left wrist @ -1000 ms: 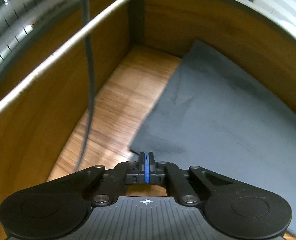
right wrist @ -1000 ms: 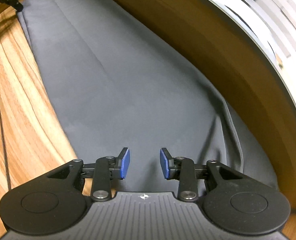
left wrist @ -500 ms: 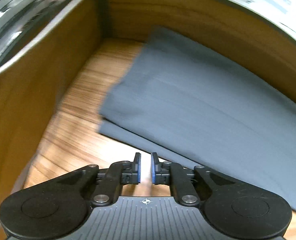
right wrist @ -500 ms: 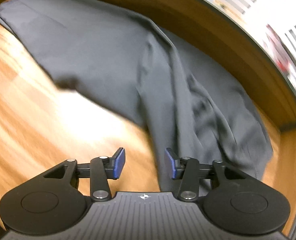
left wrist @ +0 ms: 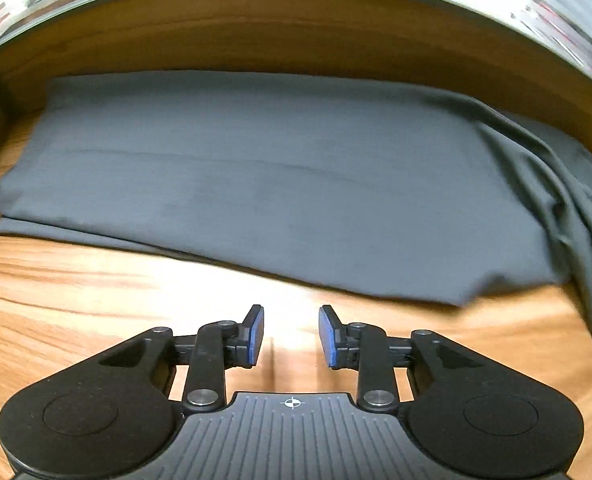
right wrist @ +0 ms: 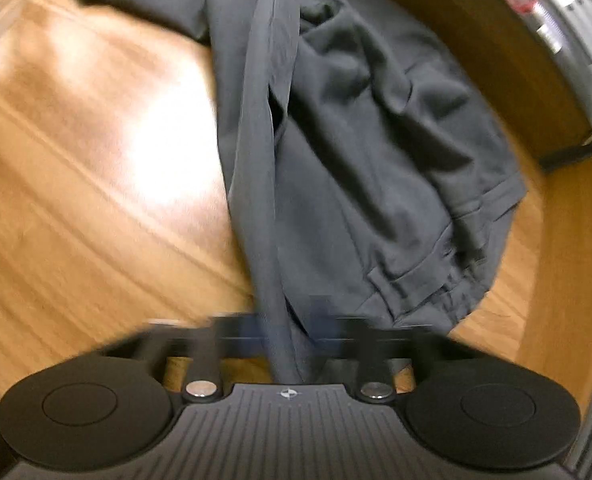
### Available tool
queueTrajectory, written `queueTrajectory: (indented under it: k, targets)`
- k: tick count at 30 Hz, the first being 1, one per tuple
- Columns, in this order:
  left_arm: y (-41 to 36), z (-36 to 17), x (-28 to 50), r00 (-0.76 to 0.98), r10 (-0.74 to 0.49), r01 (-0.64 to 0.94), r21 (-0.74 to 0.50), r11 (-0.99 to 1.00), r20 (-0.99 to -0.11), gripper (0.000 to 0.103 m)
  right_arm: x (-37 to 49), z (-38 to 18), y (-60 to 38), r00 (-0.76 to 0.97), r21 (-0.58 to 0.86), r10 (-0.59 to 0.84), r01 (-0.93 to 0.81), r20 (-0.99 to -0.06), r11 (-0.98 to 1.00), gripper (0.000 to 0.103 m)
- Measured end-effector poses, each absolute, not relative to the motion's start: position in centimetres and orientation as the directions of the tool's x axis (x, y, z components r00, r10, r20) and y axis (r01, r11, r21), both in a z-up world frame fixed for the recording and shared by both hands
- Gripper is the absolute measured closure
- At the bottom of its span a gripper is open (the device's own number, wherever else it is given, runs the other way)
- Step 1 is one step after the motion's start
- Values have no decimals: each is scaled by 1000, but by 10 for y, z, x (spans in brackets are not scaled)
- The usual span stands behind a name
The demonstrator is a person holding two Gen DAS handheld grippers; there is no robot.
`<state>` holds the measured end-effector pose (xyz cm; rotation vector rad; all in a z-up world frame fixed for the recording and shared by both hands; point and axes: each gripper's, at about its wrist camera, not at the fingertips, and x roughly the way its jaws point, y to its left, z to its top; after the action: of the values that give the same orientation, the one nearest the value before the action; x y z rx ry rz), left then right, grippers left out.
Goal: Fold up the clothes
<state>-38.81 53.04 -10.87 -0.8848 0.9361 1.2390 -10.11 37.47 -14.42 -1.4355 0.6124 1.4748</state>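
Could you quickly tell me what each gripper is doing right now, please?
Left gripper: jaws just opening, nothing between them.
Right gripper: just closed on a fold of the grey garment.

Trousers [left wrist: 279, 184] lie flat on the wooden table [left wrist: 95, 300], far edge against the raised back wall [left wrist: 296, 36]. Waistband end [right wrist: 416, 184] bunched at the right, near the side wall [right wrist: 568, 264]. Bare tabletop lies before the cloth.
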Motion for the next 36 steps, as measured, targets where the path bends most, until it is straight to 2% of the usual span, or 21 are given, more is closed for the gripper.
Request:
queueTrajectory:
  k: [4, 10, 15, 20, 24, 32, 34, 36]
  targets:
    - [505, -101, -342, 91, 367, -988, -37, 150, -926, 71, -77, -107, 383, 123, -287, 366, -853, -923, -437, 101]
    - [490, -105, -292, 111, 385, -984, -46, 174, -916, 71, -35, -28, 429, 140, -415, 514, -778, -846, -471, 101]
    - [487, -109, -265, 116, 399, -987, -60, 151, -909, 71, 5, -9, 502, 172, -492, 556, -714, -813, -498, 101]
    - [489, -111, -244, 78, 420, -993, -35, 110, -904, 70, 44, -41, 579, 184, -468, 507, -714, -842, -520, 101]
    - [492, -113, -237, 57, 401, -995, -21, 94, -914, 70, 65, -88, 621, 195, -443, 456, -718, -868, -537, 101]
    - [501, -116, -215, 70, 343, -985, -11, 172, -937, 69, 79, -162, 644, 183, -409, 414, -718, -892, -564, 99]
    - [502, -116, -206, 86, 338, -978, -14, 209, -937, 68, 82, -171, 644, 185, -424, 431, -708, -883, -565, 94]
    - [505, -121, -196, 100, 337, -970, -17, 242, -936, 67, 85, -171, 640, 194, -446, 457, -708, -868, -547, 72]
